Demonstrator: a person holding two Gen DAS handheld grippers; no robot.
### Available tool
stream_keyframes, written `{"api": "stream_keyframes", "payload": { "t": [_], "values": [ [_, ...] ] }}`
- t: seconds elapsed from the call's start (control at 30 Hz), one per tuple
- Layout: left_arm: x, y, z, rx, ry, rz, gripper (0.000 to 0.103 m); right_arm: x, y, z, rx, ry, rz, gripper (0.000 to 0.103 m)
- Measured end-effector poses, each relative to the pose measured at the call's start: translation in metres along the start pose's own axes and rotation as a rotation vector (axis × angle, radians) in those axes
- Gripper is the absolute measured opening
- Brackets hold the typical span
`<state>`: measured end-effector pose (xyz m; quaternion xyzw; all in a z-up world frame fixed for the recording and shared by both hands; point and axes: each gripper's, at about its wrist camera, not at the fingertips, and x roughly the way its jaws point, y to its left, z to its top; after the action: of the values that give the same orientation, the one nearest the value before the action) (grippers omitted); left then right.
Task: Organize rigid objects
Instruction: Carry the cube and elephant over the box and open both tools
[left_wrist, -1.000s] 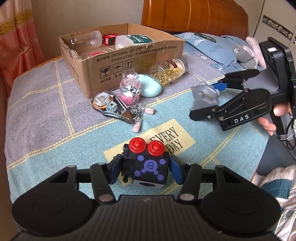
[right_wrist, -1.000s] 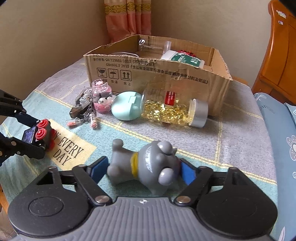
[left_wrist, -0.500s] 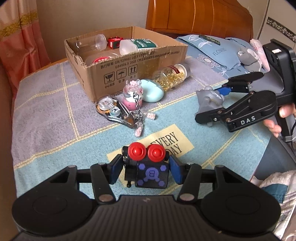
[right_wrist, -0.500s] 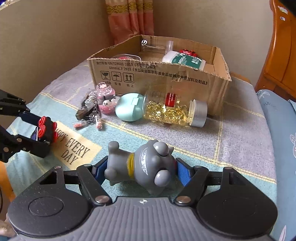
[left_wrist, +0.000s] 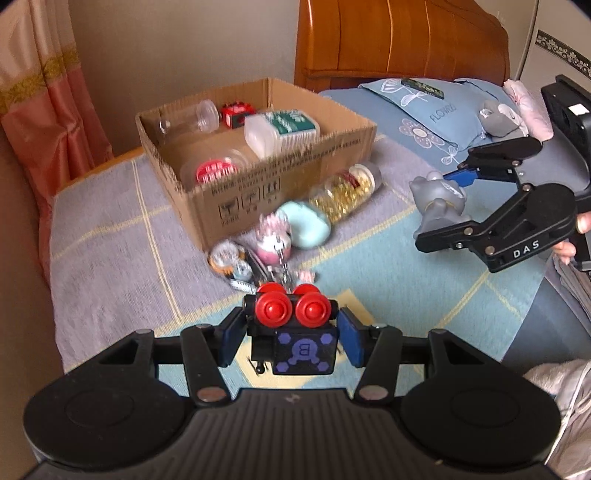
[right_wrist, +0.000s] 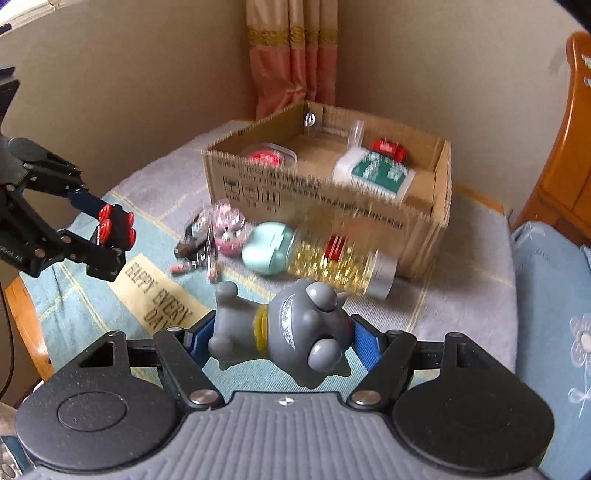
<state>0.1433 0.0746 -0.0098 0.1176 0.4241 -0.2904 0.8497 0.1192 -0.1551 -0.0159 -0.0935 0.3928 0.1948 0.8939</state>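
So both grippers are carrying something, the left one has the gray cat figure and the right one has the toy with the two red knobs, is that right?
Both grippers are loaded, but the items are swapped. The left wrist view shows the left gripper clamped on the red-knobbed toy; the right wrist view shows the right gripper holding the gray cat figure.

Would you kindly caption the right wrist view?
Right gripper carries a grey toy toward the cardboard box.
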Motion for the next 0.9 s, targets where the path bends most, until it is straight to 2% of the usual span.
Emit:
{"api": "stream_keyframes", "payload": {
  "t": [0.1,0.37,0.5,0.7,0.9],
  "values": [
    [-0.006,0.003,0.02,0.025,-0.026,0.023,0.053,-0.007,-0.007,0.012,-0.004,-0.031,-0.002,0.078],
    [0.001,0.029,0.089,0.012,-0.055,0.056,0.053,-0.014,-0.029,0.054,-0.002,-0.108,-0.027,0.078],
    [0.018,0.043,0.125,0.001,-0.07,0.071,0.053,-0.013,-0.046,0.075,0.049,-0.146,-0.05,0.078],
    [0.056,0.066,0.167,-0.027,-0.052,0.102,0.053,-0.009,-0.068,0.094,0.088,-0.167,-0.074,0.078],
    [0.087,0.086,0.185,-0.084,-0.056,0.129,0.056,0.002,-0.085,0.107,0.141,-0.165,-0.089,0.078]
  ]
}}
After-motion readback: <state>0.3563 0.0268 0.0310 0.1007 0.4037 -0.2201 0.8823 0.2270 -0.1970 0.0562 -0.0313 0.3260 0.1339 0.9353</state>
